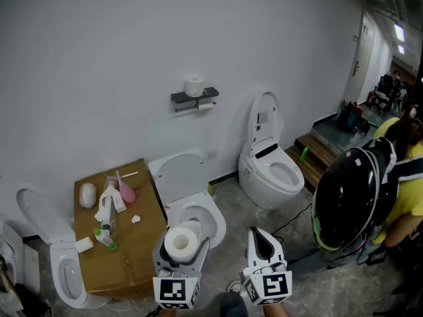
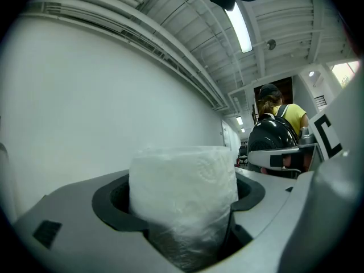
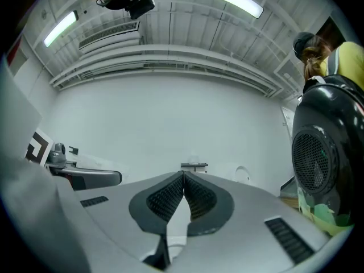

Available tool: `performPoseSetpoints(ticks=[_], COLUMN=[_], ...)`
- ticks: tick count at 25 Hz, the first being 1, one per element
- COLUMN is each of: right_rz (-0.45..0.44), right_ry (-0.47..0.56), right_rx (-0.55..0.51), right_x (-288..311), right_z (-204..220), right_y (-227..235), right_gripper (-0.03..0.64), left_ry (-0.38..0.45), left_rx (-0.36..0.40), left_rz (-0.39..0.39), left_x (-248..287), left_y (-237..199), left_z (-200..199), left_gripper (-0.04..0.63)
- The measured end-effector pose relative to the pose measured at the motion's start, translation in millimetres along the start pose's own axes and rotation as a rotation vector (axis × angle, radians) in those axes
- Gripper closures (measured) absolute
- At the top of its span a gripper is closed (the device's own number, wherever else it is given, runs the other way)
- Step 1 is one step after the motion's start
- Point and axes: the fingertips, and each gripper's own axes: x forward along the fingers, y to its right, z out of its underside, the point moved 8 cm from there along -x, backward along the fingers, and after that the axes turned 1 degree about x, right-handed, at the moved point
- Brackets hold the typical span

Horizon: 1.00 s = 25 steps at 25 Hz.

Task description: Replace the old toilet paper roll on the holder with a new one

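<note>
A fresh white toilet paper roll (image 1: 183, 241) (image 2: 182, 181) stands upright between the jaws of my left gripper (image 1: 182, 238) (image 2: 183, 201), which is shut on it. My right gripper (image 1: 257, 234) (image 3: 183, 180) is shut and holds nothing. Both point level at the white wall. The dark wall holder (image 1: 194, 98) (image 3: 194, 165) is mounted far ahead, well out of reach. One white roll (image 1: 194, 85) sits on its top shelf. A smaller white roll (image 1: 206, 105) hangs under the shelf.
A cardboard box (image 1: 135, 259) with bottles and scraps stands at the left. Toilets line the wall: one at the far left (image 1: 59, 256), one straight ahead (image 1: 192, 210), one at the right (image 1: 268, 167). A person in yellow with a black shell pack (image 1: 347, 197) crouches at the right.
</note>
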Motion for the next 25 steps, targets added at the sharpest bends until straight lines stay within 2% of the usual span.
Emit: performPoseSetpoints(ticks=[12, 18, 25], right_rz=[-0.047, -0.034, -0.036], right_ry=[0.007, -0.007, -0.012], right_rx=[0.042, 0.091, 0.121], right_x=[122, 181, 207], right_z=[2, -6, 20], right_y=[126, 197, 235], right_gripper=[0.600, 0.600, 0.600], left_ry=[0.024, 0.006, 0.003], left_rx=[0.000, 0.018, 0.039], left_rz=[-0.067, -0.088, -0.102], left_x=[156, 242, 290], left_y=[25, 40, 49], left_z=[-13, -25, -4], left_gripper=[0.155, 0.155, 0.155])
